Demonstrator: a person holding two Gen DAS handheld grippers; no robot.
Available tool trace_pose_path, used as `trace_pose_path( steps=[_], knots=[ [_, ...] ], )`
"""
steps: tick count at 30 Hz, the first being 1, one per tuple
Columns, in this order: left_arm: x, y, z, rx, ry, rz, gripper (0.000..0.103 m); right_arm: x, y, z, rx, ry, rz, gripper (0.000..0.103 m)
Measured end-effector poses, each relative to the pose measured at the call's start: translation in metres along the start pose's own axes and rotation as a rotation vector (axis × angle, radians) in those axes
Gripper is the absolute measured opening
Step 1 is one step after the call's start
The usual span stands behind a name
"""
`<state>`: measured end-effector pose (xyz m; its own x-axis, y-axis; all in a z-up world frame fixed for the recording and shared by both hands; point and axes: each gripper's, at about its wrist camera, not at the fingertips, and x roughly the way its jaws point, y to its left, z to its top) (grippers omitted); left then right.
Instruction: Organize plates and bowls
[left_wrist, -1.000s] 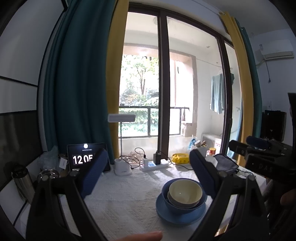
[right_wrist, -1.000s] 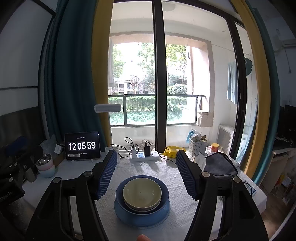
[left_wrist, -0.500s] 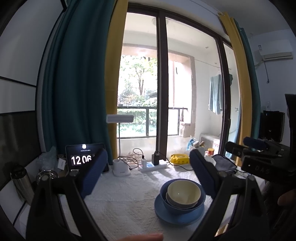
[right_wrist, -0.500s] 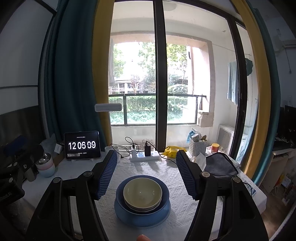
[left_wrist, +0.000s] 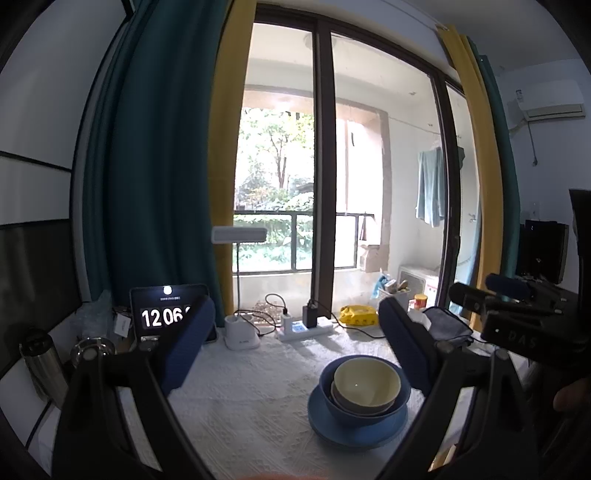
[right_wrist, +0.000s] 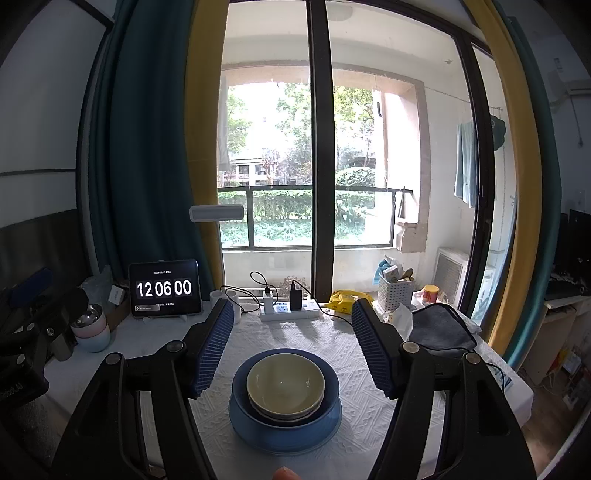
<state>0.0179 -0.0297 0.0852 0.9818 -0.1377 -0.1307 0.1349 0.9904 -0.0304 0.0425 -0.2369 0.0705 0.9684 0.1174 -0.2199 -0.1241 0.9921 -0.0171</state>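
Note:
A cream bowl (right_wrist: 285, 384) sits nested in a dark blue bowl (right_wrist: 332, 387), which stands on a blue plate (right_wrist: 325, 430) on the white table cloth. The same stack shows in the left wrist view, with the cream bowl (left_wrist: 365, 382) low and right of centre. My right gripper (right_wrist: 291, 317) is open and empty, held above and in front of the stack. My left gripper (left_wrist: 295, 310) is open and empty, held above the table to the left of the stack.
A tablet clock (right_wrist: 164, 288), a power strip (right_wrist: 288, 308) with cables, a white lamp base (left_wrist: 242, 334), a yellow pack (right_wrist: 349, 297), a basket (right_wrist: 397, 291) and a grey cloth (right_wrist: 439, 328) line the back. Cups (right_wrist: 90, 328) and a steel flask (left_wrist: 38, 363) stand at left.
The left gripper view has drifted slightly, with the bowl stack shifting a little left in it. The right gripper has stayed still. The clock has advanced to 12:06:00.

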Motion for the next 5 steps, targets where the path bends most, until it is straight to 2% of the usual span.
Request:
trace_pose_path(
  steps=[5],
  knots=[
    [0.0008, -0.0030, -0.0012, 0.005, 0.012, -0.007, 0.091, 0.0005, -0.0012, -0.0009, 0.002, -0.002, -0.001, 0.070]
  ],
)
